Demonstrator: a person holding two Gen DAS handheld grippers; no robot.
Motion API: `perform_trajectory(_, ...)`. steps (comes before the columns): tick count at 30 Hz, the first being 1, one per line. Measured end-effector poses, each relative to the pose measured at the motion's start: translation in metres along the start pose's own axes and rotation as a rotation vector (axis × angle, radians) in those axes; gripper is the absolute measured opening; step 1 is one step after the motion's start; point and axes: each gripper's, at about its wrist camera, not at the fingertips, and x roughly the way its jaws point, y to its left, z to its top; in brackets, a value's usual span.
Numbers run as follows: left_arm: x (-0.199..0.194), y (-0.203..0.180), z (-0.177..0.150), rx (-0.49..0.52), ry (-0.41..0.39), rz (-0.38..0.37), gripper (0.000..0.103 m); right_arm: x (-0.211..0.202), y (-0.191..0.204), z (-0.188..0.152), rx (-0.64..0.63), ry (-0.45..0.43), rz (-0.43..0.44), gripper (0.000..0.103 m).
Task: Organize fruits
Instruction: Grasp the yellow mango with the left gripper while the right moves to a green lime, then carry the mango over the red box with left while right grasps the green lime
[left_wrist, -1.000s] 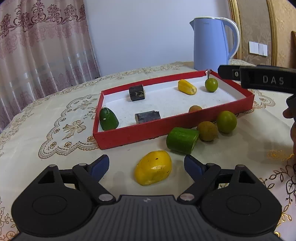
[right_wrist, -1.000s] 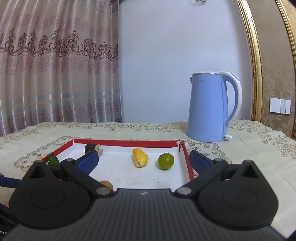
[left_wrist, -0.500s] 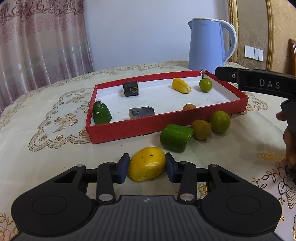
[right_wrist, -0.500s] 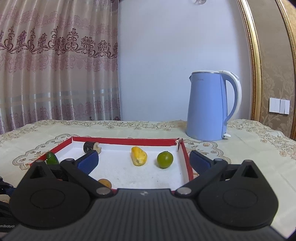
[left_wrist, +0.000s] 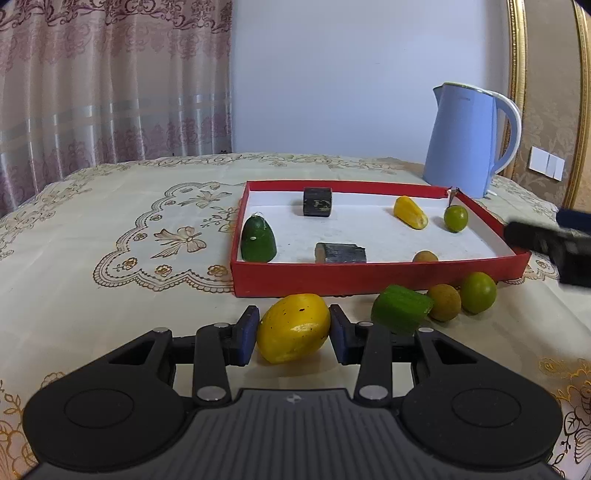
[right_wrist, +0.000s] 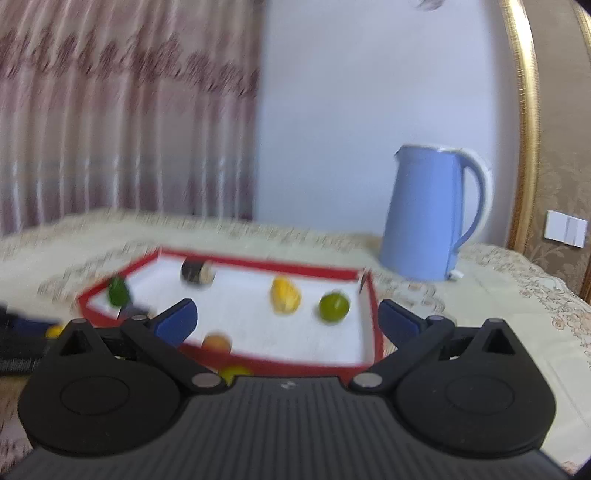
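A yellow fruit (left_wrist: 293, 326) is held between the closed jaws of the left gripper (left_wrist: 293, 334), just short of the red tray (left_wrist: 369, 275). Six pieces already lie in the tray; three more — a green chunk (left_wrist: 400, 308), a brown fruit (left_wrist: 444, 307), a lime (left_wrist: 477, 292) — wait on the tabletop (left_wrist: 110, 295). The right gripper (right_wrist: 286, 323) is carried wide open and empty — its view blurred.

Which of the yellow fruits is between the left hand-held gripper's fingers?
The big yellow mango outside the red box, not the smaller yellow fruit lying inside it.
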Motion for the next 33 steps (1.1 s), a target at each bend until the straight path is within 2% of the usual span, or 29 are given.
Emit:
perform_trajectory(2, 0.0, 0.001, 0.0, -0.008, 0.0, 0.001, 0.039, 0.001, -0.001, -0.002, -0.006, 0.054, 0.05, 0.088)
perform_trajectory(4, 0.0, 0.003, 0.0, -0.016, 0.001, 0.007, 0.039, 0.004, -0.001, -0.006, -0.017, 0.103, 0.092, 0.083)
perform_trajectory(7, 0.001, 0.004, 0.0, -0.022, 0.007, 0.009, 0.039, 0.014, 0.004, -0.011, -0.059, 0.156, 0.119, 0.082)
perform_trajectory(11, 0.002, 0.004, 0.0, -0.023, 0.011, 0.015, 0.039, 0.028, 0.009, -0.015, -0.095, 0.221, 0.144, 0.07)
perform_trajectory(13, 0.002, 0.004, 0.0, -0.024, 0.012, 0.013, 0.039, 0.032, 0.011, -0.016, -0.108, 0.235, 0.145, 0.069)
perform_trajectory(15, 0.002, 0.004, -0.001, -0.024, 0.013, 0.015, 0.039, 0.036, 0.011, -0.016, -0.11, 0.251, 0.154, 0.06)
perform_trajectory(17, 0.002, 0.003, -0.001, -0.022, 0.014, 0.017, 0.039, 0.04, 0.009, -0.016, -0.094, 0.27, 0.174, 0.044)
perform_trajectory(19, 0.003, 0.003, -0.001, -0.02, 0.014, 0.018, 0.039, 0.045, 0.007, -0.016, -0.082, 0.287, 0.188, 0.037)
perform_trajectory(30, 0.003, 0.002, -0.001, -0.017, 0.014, 0.018, 0.039, 0.052, 0.009, -0.017, -0.09, 0.293, 0.196, 0.037)
perform_trajectory(33, 0.002, 0.003, -0.001, -0.019, 0.009, 0.021, 0.039, 0.049, 0.01, -0.017, -0.093, 0.285, 0.189, 0.034)
